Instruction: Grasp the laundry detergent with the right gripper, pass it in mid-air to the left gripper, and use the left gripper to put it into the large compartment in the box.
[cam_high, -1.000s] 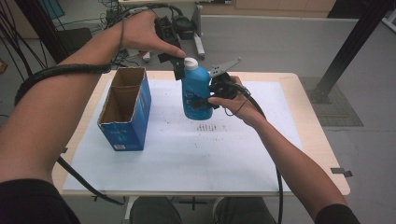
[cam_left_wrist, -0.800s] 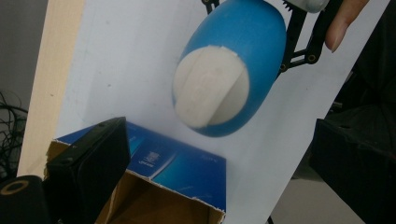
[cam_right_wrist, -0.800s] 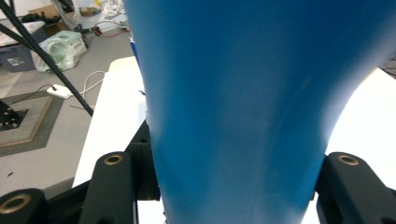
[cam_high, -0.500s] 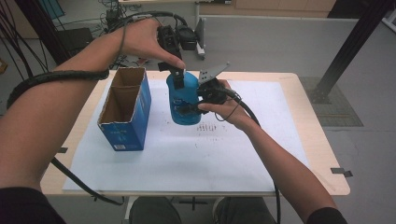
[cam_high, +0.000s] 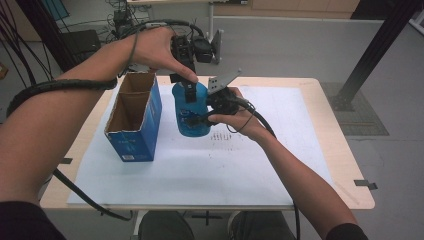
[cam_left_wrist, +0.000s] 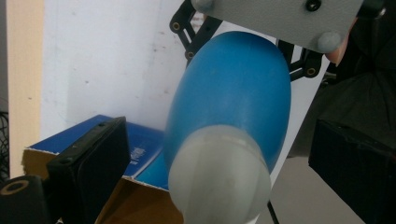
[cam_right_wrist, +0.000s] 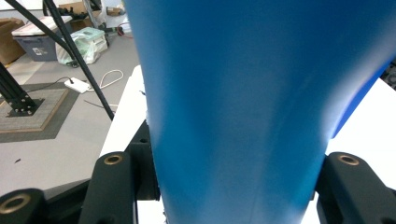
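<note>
Blue bottle clamped upright in right tongs, left tongs spread apart around its white cap, beside cardboard box

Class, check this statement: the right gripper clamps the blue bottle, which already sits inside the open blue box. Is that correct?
Not quite. The right gripper does clamp the blue bottle, but the bottle is held beside the open blue box, outside it, not inside. The high view shows this.

Bottle just right of box
</note>
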